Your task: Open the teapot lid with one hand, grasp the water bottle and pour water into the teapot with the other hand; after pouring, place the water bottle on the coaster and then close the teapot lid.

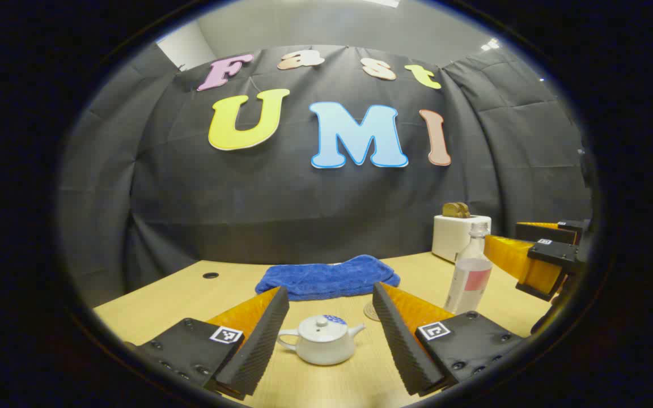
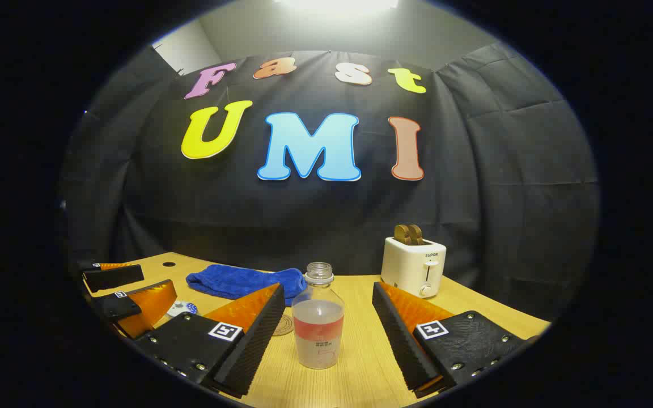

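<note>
Starting with the teapot (image 1: 322, 339): it sits upright on the bench (image 1: 190, 289), lid (image 1: 321, 327) on, framed between the spread fingers of your left tool (image 1: 331, 331) in the left gripper view, spout to that view's right and handle to its left. That tool is wide open and holds nothing, and neither finger touches the pot. The small knob on top of the lid is what you need, so bring the tool down over it, centre the knob between the pads, and close gently before lifting straight up; a tilted lift could drag the pot.

Just past the spout lies the round coaster (image 2: 284, 325), and behind it a blue towel (image 2: 236, 281). The water bottle (image 2: 318, 317) stands upright and uncapped, part full, squarely between the fingers of your right tool (image 2: 327, 328), which is also fully open and empty, with a clear gap on both sides. Close on the labelled middle of the body, not the narrow neck, and squeeze only enough to stop it slipping, since the plastic looks likely to give.

A white toaster (image 2: 414, 265) stands off to the right, well apart. I judge nothing is grasped yet, so take the lid off first and hold it clear to the side before the bottle comes over the opening.
</note>
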### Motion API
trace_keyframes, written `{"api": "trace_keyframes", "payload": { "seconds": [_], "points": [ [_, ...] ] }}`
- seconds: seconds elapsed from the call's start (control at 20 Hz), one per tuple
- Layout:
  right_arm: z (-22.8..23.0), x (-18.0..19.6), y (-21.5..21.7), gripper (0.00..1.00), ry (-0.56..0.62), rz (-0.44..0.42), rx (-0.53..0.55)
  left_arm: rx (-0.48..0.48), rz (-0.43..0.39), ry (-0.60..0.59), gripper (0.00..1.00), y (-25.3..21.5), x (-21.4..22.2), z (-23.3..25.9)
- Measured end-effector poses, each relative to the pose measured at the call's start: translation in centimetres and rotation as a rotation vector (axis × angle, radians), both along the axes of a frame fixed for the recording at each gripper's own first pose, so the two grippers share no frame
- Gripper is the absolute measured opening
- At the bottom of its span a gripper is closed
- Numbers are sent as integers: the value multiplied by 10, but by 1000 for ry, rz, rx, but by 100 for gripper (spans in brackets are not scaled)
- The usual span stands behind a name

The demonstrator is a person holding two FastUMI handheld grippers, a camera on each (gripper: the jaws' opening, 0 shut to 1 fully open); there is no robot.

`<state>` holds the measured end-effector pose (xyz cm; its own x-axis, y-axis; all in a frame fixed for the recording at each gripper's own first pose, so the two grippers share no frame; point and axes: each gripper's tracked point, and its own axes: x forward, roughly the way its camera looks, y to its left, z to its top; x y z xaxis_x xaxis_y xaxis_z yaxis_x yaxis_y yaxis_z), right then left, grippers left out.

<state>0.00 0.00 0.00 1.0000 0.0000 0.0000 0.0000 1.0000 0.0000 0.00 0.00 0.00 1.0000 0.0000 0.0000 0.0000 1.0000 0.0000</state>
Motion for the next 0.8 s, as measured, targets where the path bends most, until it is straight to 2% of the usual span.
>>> {"api": "trace_keyframes", "payload": {
  "seconds": [0.5, 0.8],
  "points": [
    [-18, 14, 1, 96, 56, 22, 15, 30, 3, 10, 100, -2, 20, -2],
    [-24, 16, 0, 96, 71, 21, 10, 23, 3, 52, 100, -1, 33, -22]
  ]
}}
